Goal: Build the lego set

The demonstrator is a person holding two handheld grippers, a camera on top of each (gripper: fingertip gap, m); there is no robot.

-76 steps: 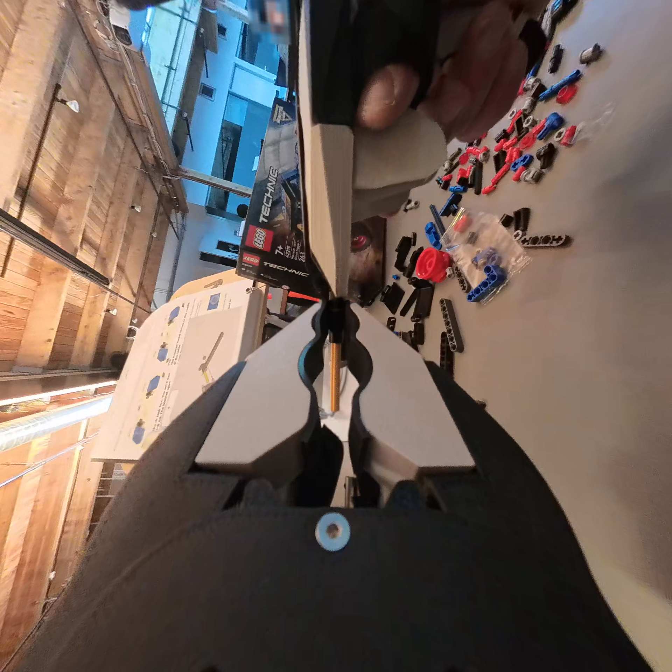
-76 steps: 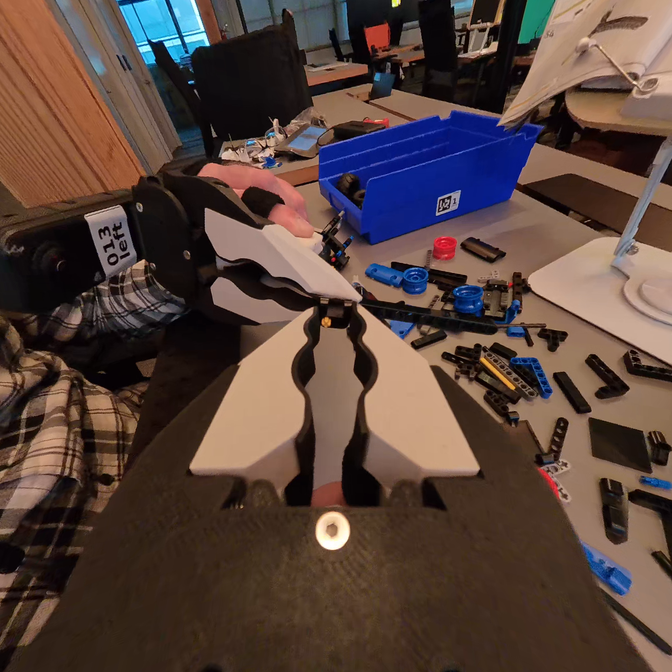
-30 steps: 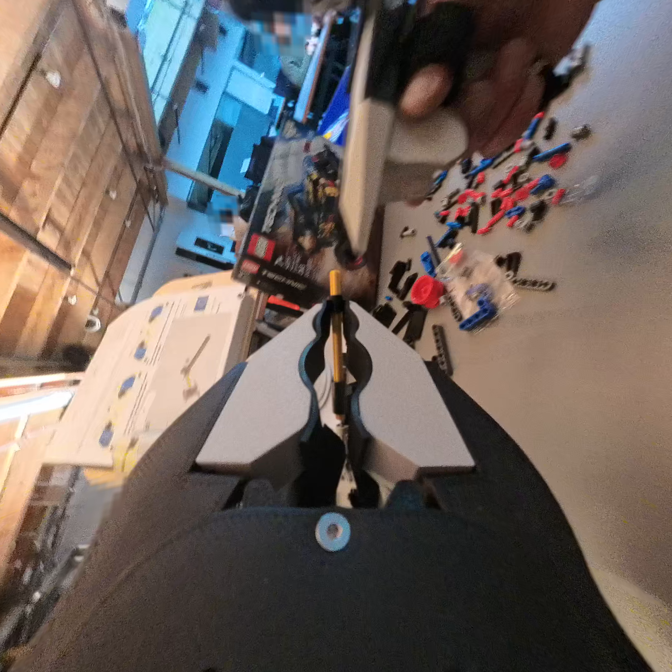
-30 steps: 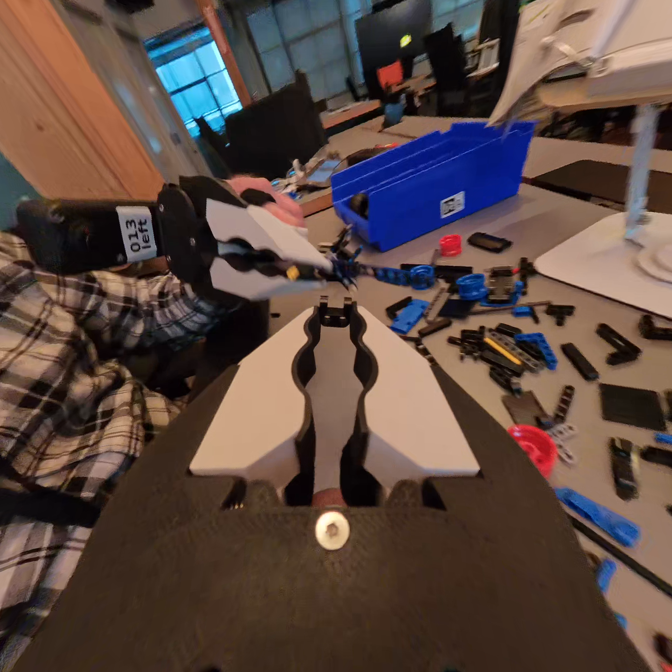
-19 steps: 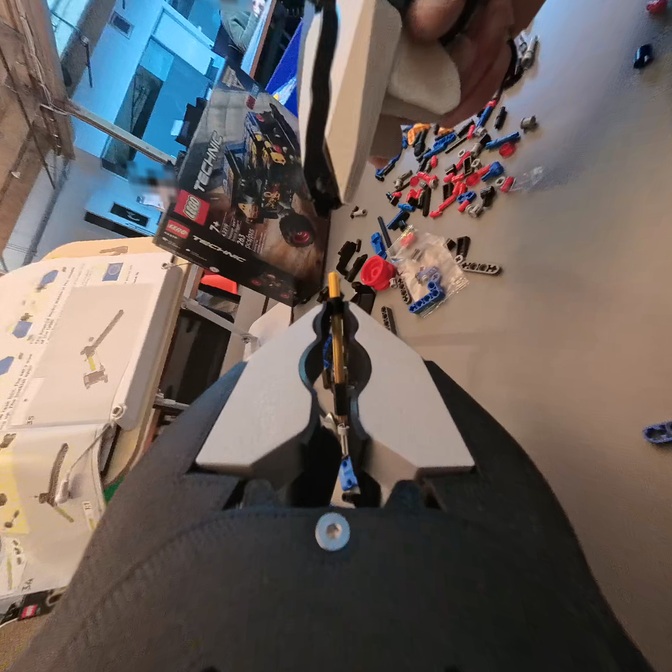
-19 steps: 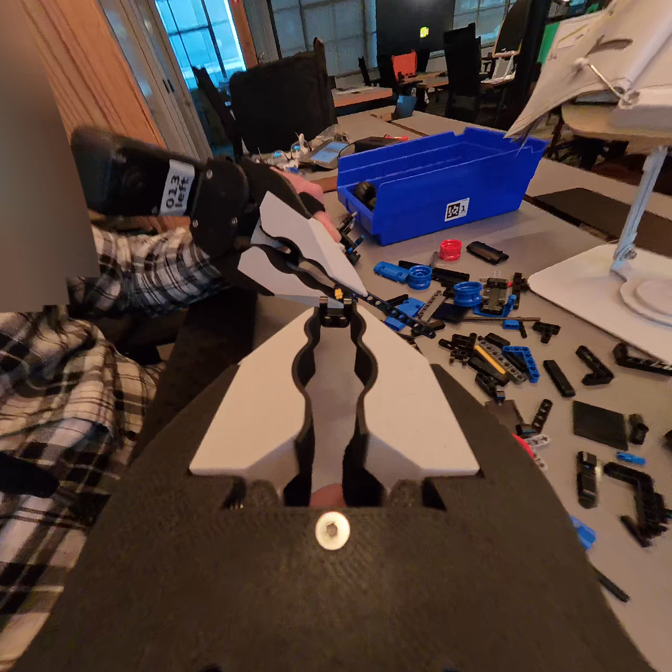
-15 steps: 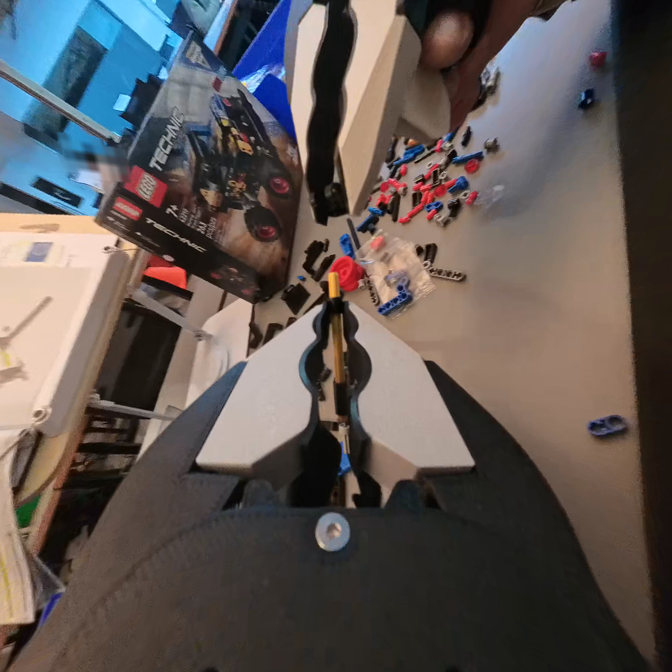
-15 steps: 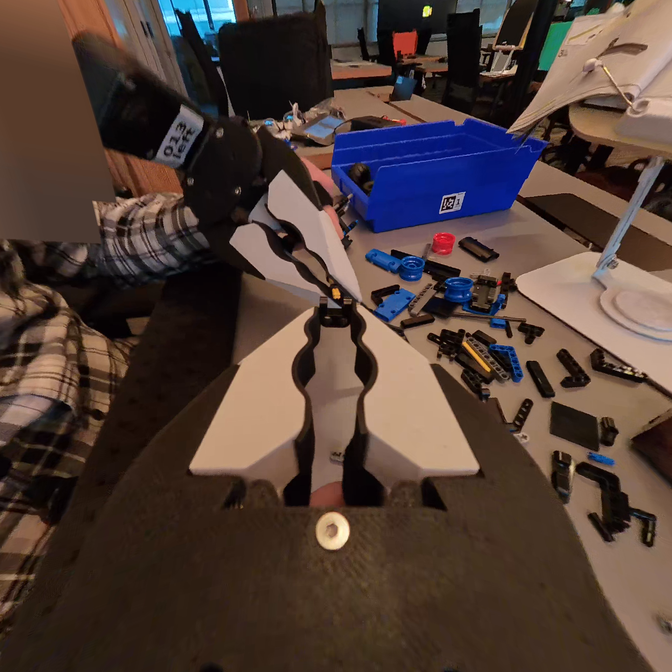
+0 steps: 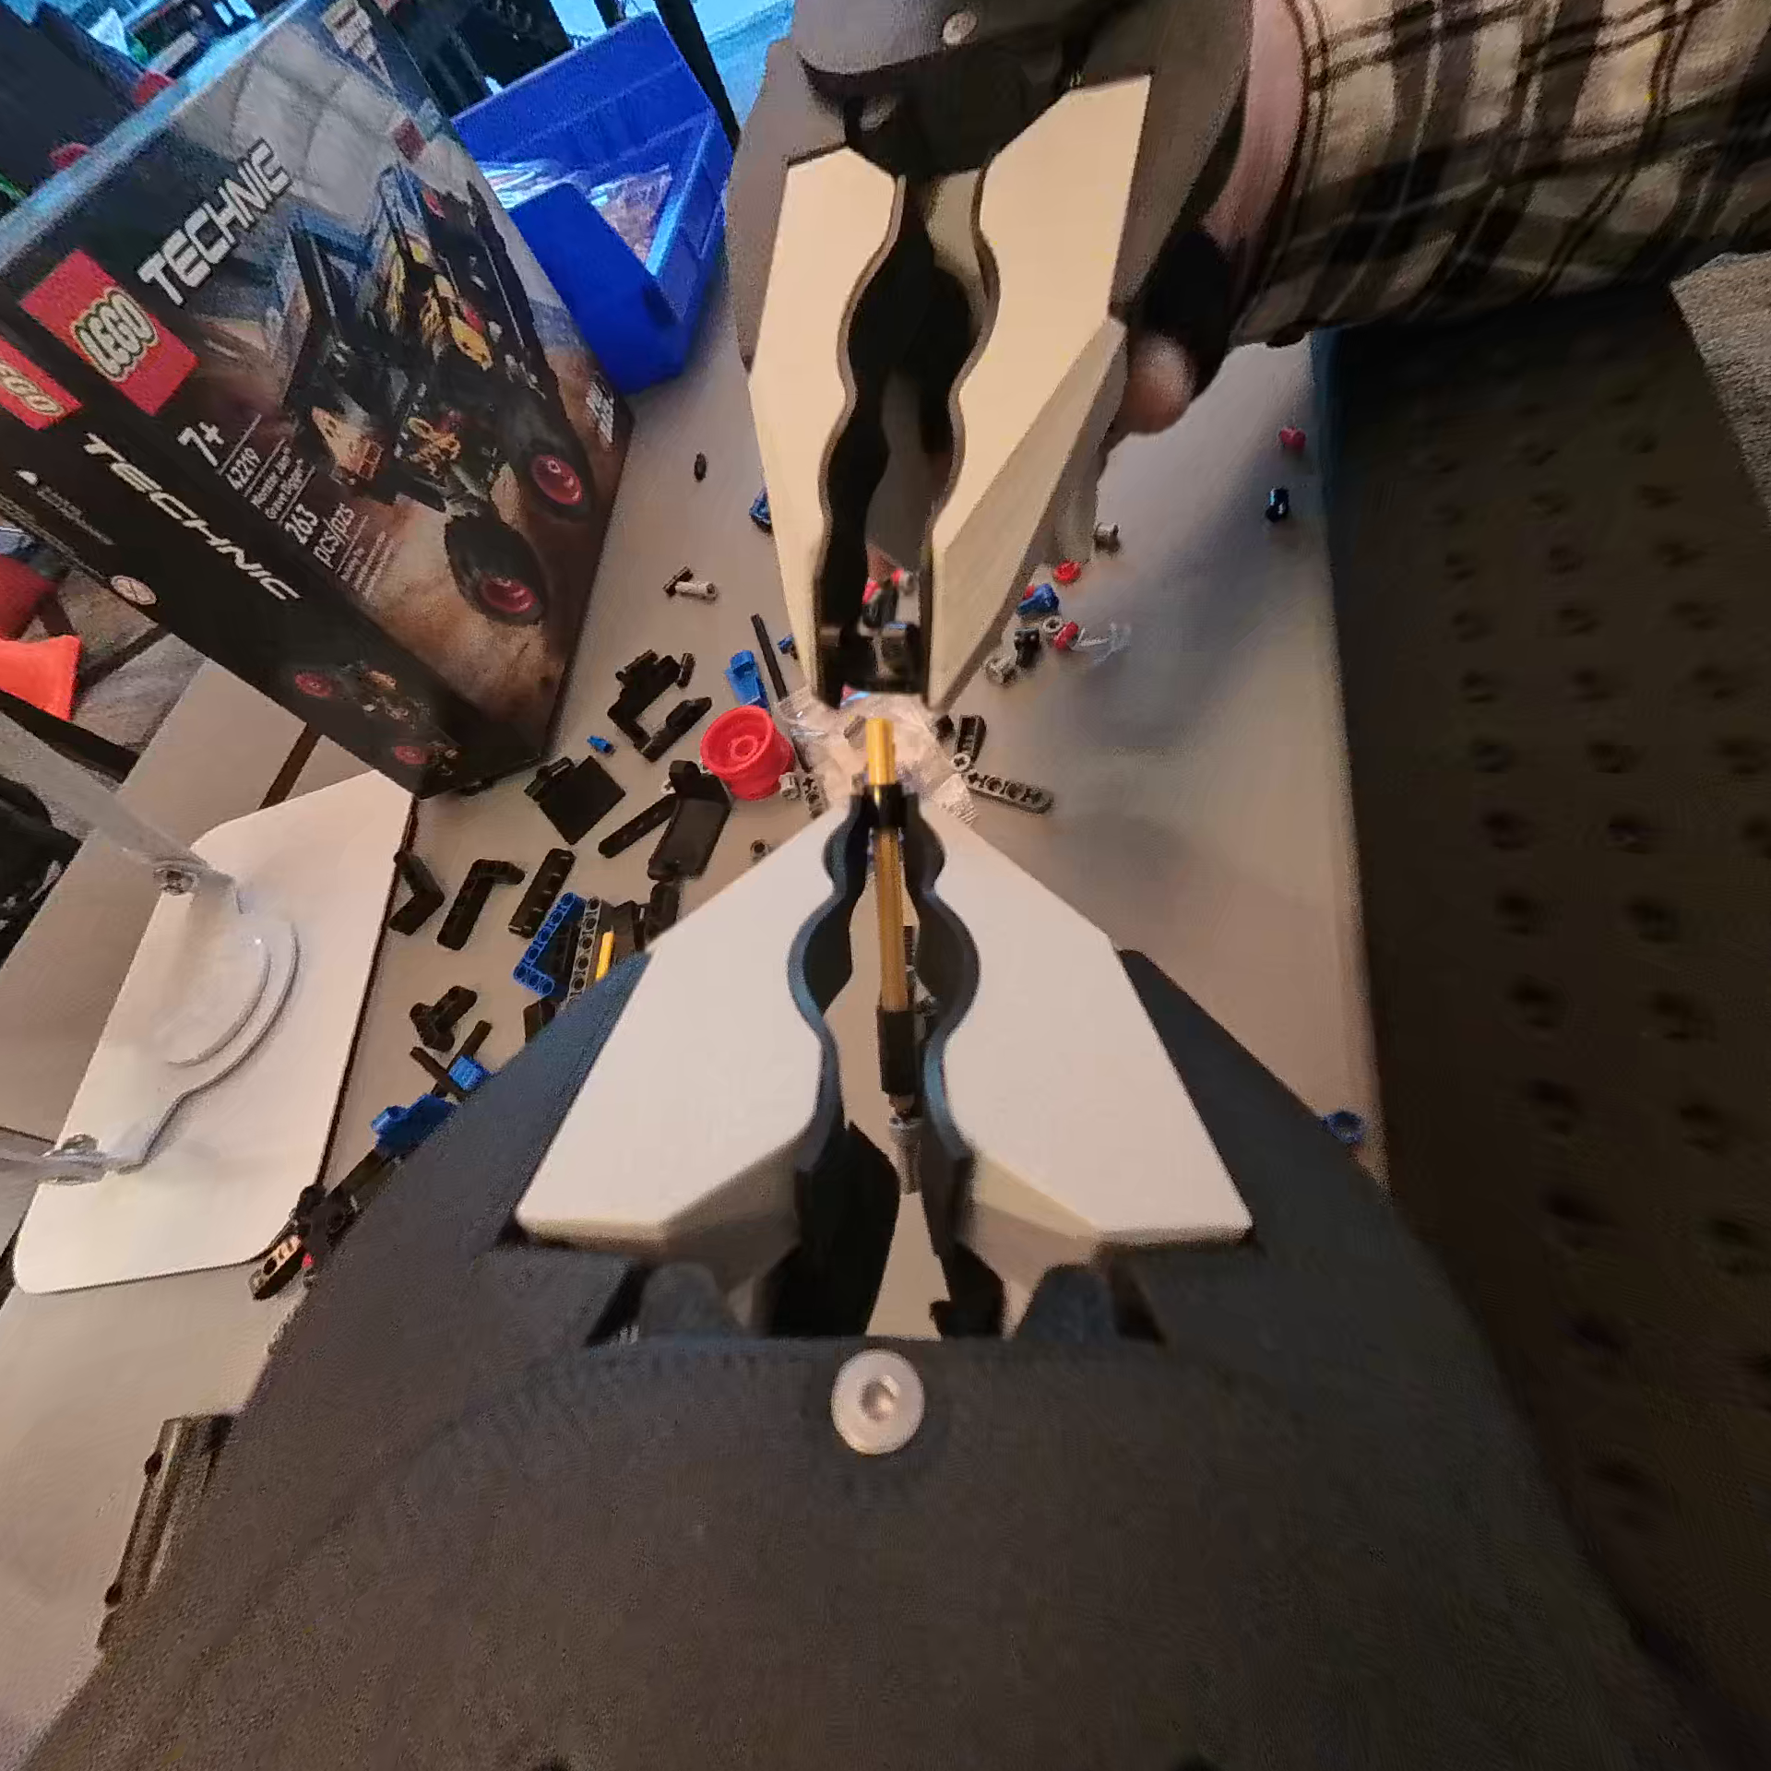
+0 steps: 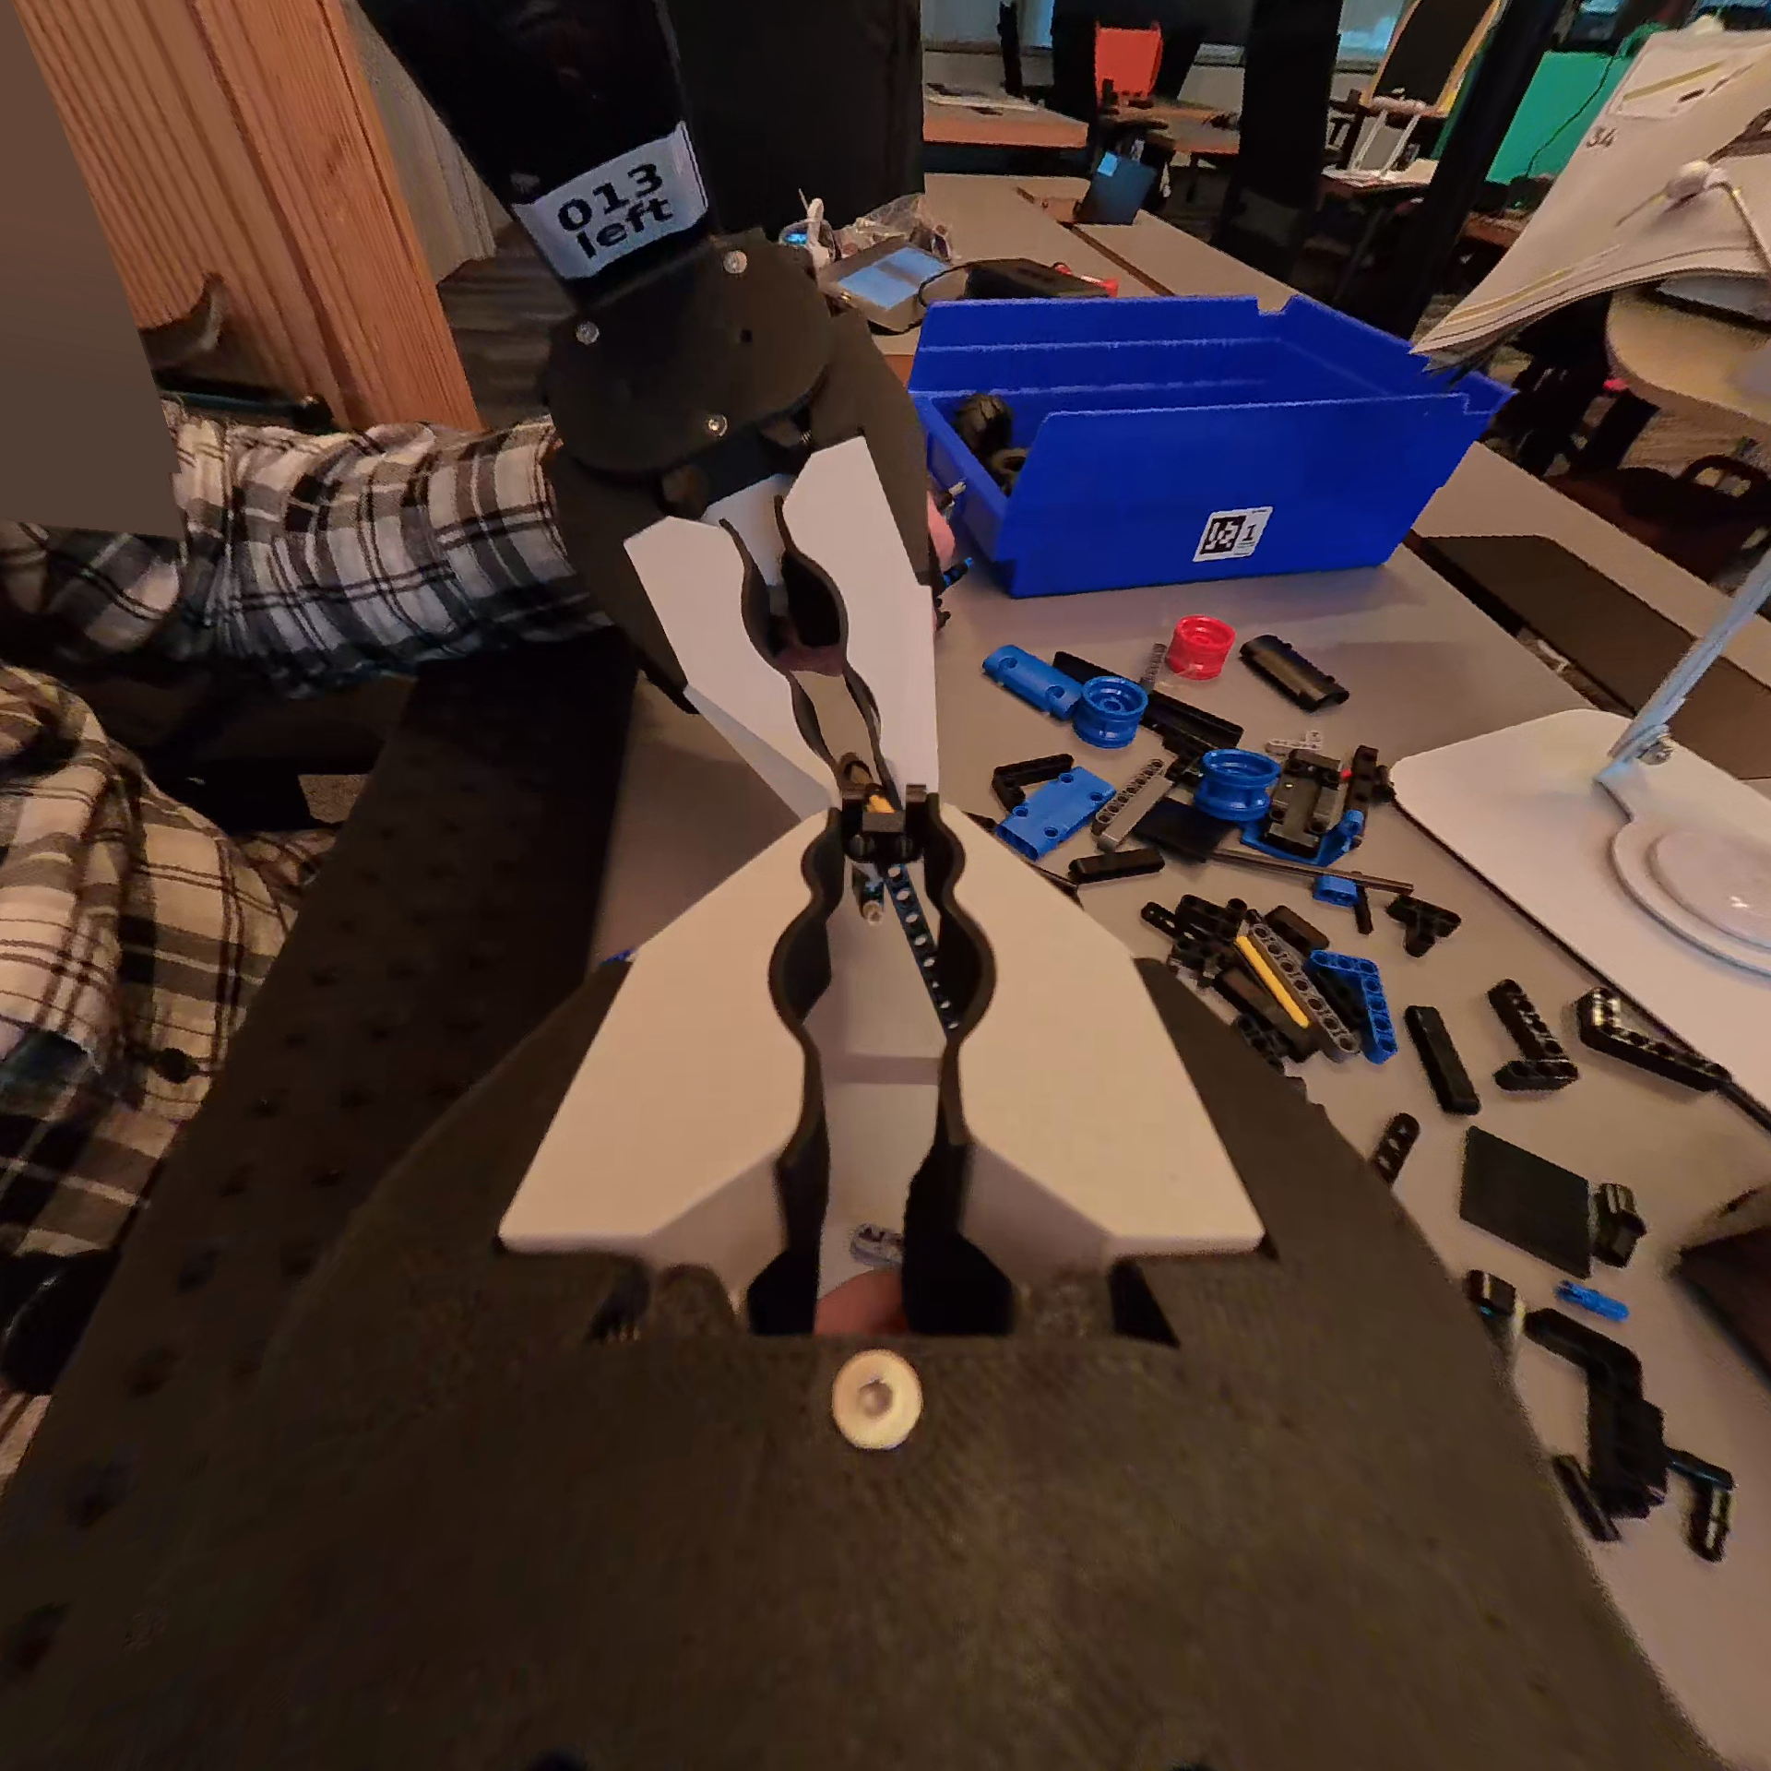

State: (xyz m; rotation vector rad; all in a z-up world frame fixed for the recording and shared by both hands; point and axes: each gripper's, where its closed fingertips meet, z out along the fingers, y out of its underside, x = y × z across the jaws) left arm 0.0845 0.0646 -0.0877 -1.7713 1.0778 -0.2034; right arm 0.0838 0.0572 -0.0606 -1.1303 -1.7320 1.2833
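A blue bin [image 10: 1198, 450] sits on the grey desk [image 10: 1390, 661] at upper right. A white stand base [image 10: 1572, 843] lies at right, open booklet pages [image 10: 1629, 230] above it. Wooden panelling [image 10: 249, 192] fills the upper left.

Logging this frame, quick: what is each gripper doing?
Left gripper: closed on slim yellow axle assembly.
Right gripper: closed on small black connector piece.
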